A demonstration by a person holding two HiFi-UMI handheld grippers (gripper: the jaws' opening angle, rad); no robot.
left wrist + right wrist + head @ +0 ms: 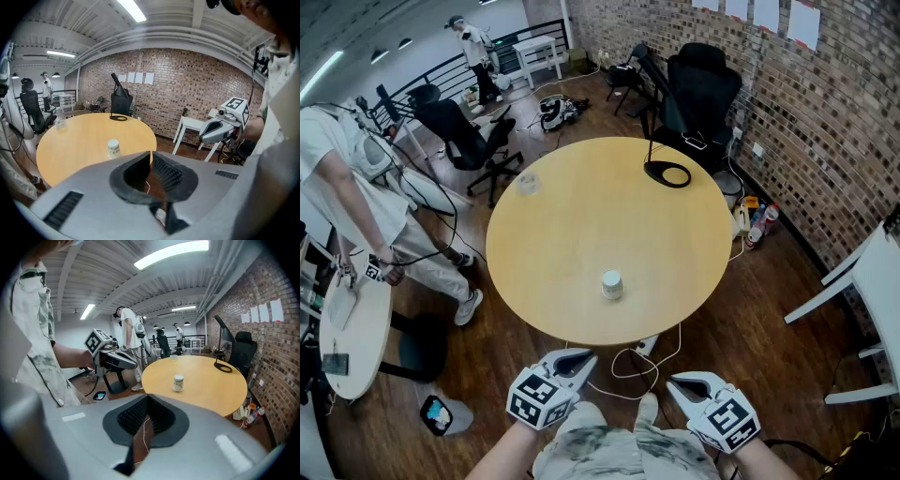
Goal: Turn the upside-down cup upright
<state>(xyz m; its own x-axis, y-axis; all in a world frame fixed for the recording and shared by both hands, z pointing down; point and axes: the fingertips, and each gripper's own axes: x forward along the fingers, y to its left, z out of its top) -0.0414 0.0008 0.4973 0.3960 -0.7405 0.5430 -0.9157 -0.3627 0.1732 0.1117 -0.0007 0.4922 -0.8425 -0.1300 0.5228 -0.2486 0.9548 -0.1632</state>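
Note:
A small white paper cup (612, 284) stands upside down on the round yellow table (581, 216), near its front edge. The cup also shows in the left gripper view (113, 149) and the right gripper view (178, 383). Both grippers hang close to my body, short of the table's near edge and well apart from the cup. My left gripper (569, 360) (151, 154) is shut with nothing in it. The right gripper (688, 382) (148, 397) has its jaws together, also holding nothing.
A black ring-shaped stand (667, 173) sits at the table's far right, a clear plastic cup (527, 183) at its far left. A person (356, 187) stands left by a small round table (352, 333). Office chairs (469, 141), floor cables (637, 366) and a white table (872, 272) surround it.

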